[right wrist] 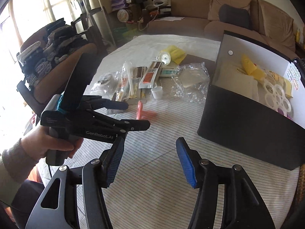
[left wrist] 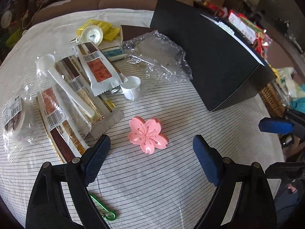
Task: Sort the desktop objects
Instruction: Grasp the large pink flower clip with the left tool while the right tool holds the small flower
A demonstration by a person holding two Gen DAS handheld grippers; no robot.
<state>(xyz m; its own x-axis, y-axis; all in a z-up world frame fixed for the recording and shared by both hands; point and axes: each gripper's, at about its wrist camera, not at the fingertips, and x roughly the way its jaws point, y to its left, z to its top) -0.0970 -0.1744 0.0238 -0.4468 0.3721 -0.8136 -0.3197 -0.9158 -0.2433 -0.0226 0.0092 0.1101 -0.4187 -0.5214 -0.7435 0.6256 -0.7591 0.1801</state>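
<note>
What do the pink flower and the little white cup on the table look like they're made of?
The pink flower looks like molded matte plastic or possibly soap or silicone: solid color, raised stamens, soft edges. The little white cup seems to be thin smooth plastic, with a slight sheen and even walls.

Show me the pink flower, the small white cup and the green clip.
pink flower [left wrist: 147, 134], left wrist view, centre of the petals.
small white cup [left wrist: 132, 87], left wrist view, its side wall.
green clip [left wrist: 106, 210], left wrist view, its wire loop.
</note>
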